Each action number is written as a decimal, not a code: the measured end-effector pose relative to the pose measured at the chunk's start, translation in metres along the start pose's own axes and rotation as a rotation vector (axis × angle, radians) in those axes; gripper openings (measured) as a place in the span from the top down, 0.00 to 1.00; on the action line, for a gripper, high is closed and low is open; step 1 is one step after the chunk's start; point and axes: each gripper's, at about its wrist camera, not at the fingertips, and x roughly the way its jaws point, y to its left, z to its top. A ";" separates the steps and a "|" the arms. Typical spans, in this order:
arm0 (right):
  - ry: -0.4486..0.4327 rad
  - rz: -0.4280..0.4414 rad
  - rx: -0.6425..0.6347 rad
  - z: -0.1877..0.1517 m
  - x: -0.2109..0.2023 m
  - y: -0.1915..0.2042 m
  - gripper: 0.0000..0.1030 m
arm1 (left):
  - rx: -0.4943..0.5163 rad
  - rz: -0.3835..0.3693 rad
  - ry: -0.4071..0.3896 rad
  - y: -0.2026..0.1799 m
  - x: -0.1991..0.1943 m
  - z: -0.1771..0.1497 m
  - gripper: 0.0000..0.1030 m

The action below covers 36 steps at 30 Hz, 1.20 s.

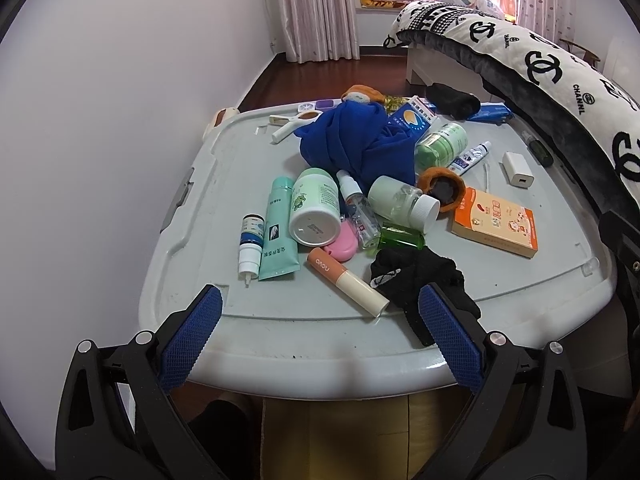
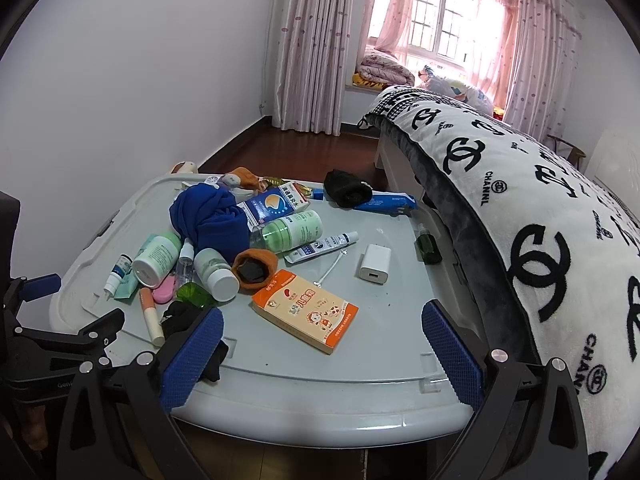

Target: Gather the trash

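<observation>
- A pale grey plastic lid, smooth with a raised lip, is serving as the tabletop and filling the middle of both views; its right half is lying mostly bare, while the near rim at lower centre is curving away to open floor.
- A plush black-and-white blanket is draping along the right of the frame, crowding the lid's right edge.
- A crumpled blue cloth is sitting in the upper middle of the clutter, with bottles lying tipped around it.
- A flat orange box is lying at centre, just ahead of the right gripper.
- A cream and orange tube and a black sock are lying nearest the left gripper.
- Both grippers are hovering at the near rim with blue textured pads spread wide, gripping nothing; the left one's right pad is overlapping the sock in view, contact unclear.
</observation>
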 end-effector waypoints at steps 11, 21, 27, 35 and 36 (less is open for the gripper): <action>0.001 0.004 -0.005 0.000 0.000 -0.001 0.05 | 0.000 0.004 0.000 0.000 -0.001 0.000 0.07; -0.002 0.006 -0.007 -0.001 -0.002 0.000 0.05 | 0.002 0.001 -0.002 0.001 -0.002 0.001 0.07; -0.008 -0.005 -0.025 0.001 -0.002 -0.001 0.05 | 0.007 0.010 -0.005 0.000 -0.001 0.001 0.07; 0.070 0.025 -0.347 -0.010 0.036 -0.023 0.05 | 0.056 0.048 -0.022 0.009 0.003 -0.003 0.07; 0.082 0.029 -0.365 -0.013 0.042 -0.023 0.05 | 0.060 0.044 -0.021 0.010 0.004 -0.005 0.07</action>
